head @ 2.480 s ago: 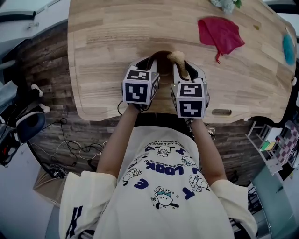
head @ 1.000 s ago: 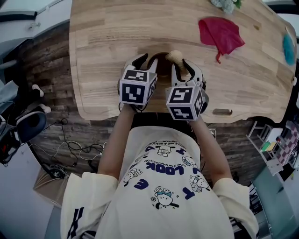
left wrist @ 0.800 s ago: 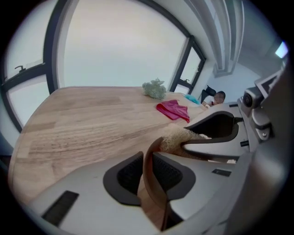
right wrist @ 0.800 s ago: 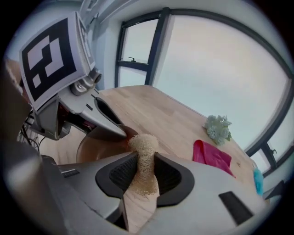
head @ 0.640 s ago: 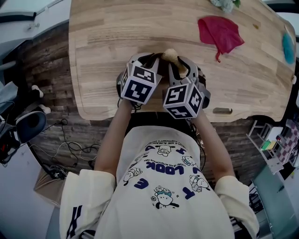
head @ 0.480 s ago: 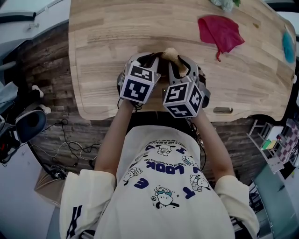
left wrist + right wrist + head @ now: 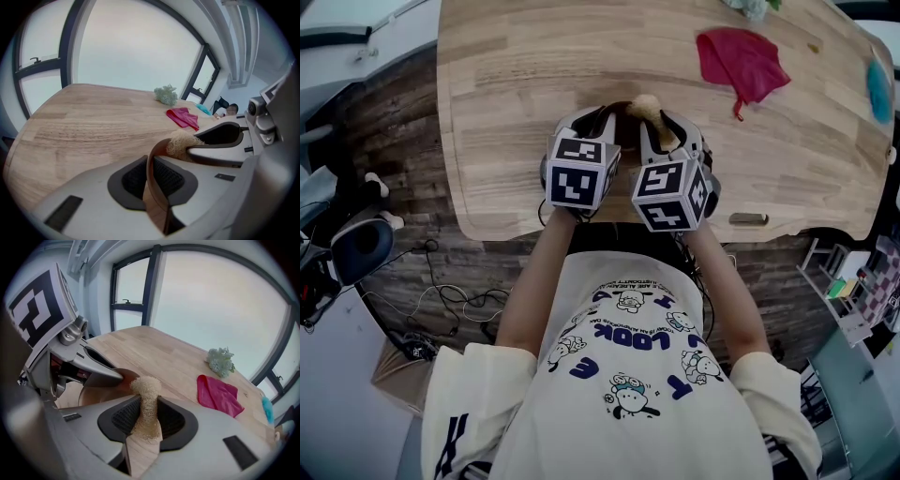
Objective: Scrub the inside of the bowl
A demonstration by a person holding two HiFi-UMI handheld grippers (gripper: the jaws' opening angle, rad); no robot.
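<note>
The bowl sat close to the near edge of the tabletop, about midway along it, between the two grippers. The left gripper had just closed its fingers on the left part of the thin rim, and they stood narrow, pinching it. The right gripper held a loofah between fingers set partly apart. The loofah's frayed head poked out past the tips at the bowl's right side, though whether it touched the bowl could not be told. The likeliest trouble was the bowl itself. Pinched on a thin edge at one side only, it could twist or tip up once the loofah pushed on the inner wall. So near the tabletop's edge, a slide could carry it off. The loofah looked soft and squeezed thin where the fingers gripped it, so hard scrubbing might fold it over or work it loose. The grippers were just beside each other, and a wide stroke could knock one against the other. Counted: one bowl, one loofah and two grippers. Well apart on the right lay one red cloth. There was also one pale green tuft at the far edge, and one teal thing at the right edge, too small to identify.
</note>
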